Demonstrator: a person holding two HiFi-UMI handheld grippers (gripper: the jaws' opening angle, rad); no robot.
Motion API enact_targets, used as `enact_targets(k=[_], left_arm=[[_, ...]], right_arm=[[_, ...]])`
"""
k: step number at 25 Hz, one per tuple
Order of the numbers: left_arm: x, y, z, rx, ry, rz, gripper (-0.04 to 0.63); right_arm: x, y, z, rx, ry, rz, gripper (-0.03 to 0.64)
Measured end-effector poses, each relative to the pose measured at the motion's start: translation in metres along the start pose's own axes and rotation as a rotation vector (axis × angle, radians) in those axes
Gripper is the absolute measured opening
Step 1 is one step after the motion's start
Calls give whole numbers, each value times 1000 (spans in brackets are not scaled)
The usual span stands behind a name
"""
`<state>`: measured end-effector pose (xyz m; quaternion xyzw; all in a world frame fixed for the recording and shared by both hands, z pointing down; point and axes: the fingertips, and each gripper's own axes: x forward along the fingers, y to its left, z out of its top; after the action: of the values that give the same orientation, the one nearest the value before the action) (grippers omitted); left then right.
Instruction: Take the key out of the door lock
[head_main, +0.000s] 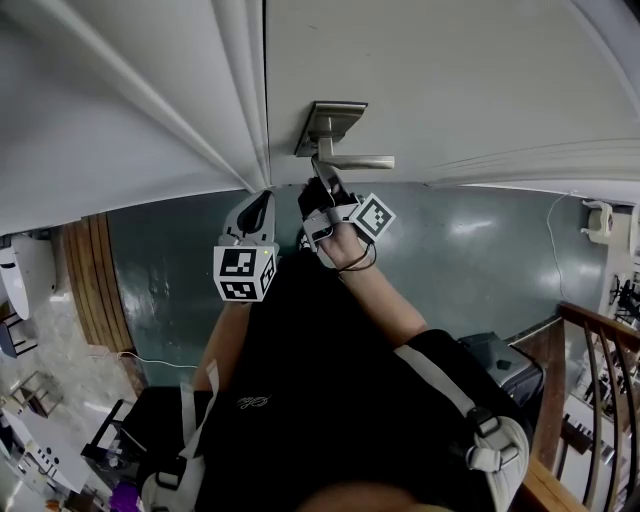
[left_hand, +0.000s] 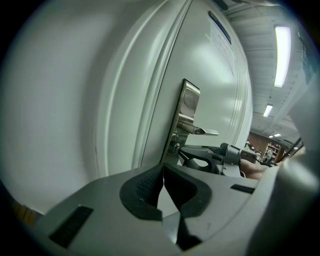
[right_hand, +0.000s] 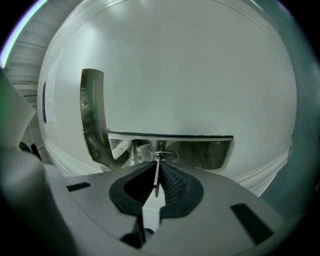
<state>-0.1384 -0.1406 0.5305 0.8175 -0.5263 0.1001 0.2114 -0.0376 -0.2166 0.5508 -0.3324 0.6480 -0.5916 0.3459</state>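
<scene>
1. Floor (head_main: 480, 250): smooth, grey-green and glossy. We note pale patches of reflected light on it.
2. Wooden boards (head_main: 95, 285): a band of brown planks borders the floor at the left of the head view.
3. White cable (head_main: 160, 361): thin, lying on the floor near the lower end of the boards.
4. Second white cable (head_main: 552, 240): runs down at the right, near a small white fitting (head_main: 598, 218). We cannot tell what the fitting is.
5. Wooden railing (head_main: 600, 380): brown handrail with dark balusters, bottom right.
6. Dark case (head_main: 505, 362): just beside the railing.
7. Ceiling lights, left gripper view: one long lit strip (left_hand: 282, 55), and a smaller one (left_hand: 268, 110) farther off.
</scene>
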Motion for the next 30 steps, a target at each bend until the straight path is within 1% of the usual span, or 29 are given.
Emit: enact_targets(k=[4,30], left_arm=[[-1,3,-1,-10,-1,6,23],[-3,-7,-2,-4,1,-19,23]], right_arm=[[1,0,-1,2,-2,-2,29],[-9,0,-6,-23,8,-26,29]])
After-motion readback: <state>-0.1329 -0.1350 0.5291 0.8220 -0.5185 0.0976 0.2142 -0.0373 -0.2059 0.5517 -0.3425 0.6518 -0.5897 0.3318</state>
